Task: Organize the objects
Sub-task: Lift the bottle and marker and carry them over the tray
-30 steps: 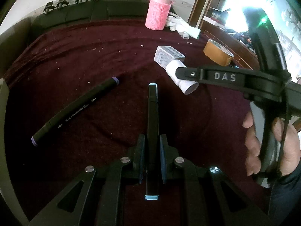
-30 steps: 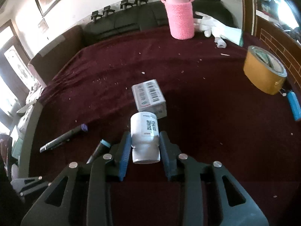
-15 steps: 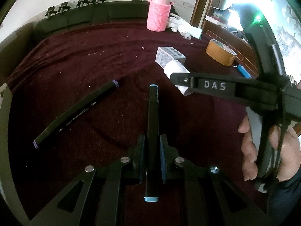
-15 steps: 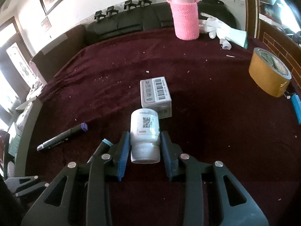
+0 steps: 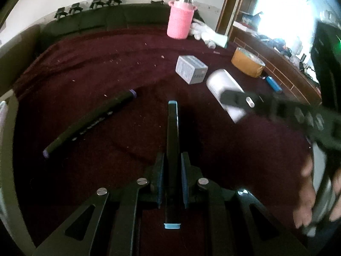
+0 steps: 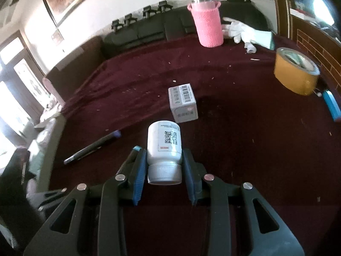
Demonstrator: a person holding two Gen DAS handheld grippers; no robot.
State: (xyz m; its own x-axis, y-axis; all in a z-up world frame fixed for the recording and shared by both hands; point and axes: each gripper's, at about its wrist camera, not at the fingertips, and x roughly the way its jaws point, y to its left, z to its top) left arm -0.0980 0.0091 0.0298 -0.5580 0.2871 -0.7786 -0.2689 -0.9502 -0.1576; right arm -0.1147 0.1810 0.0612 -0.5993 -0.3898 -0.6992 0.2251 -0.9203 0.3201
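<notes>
Two grippers work above a maroon cloth (image 6: 245,149): the left gripper (image 5: 172,177) clamps a blue-capped marker (image 5: 172,140); the right gripper (image 6: 164,170) clamps a white pill bottle (image 6: 164,147), near a small box (image 6: 183,102).

Bench (image 6: 245,149) with dark red cloth: on it a small box (image 6: 182,102), purple-capped marker (image 5: 89,121), pink bottle (image 6: 207,24), tape roll (image 6: 295,73), white glove (image 6: 240,32), blue lighter (image 6: 331,105).

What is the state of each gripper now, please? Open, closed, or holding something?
Left gripper: closed on the blue-capped marker.
Right gripper: closed on the white pill bottle, cap toward the camera.
</notes>
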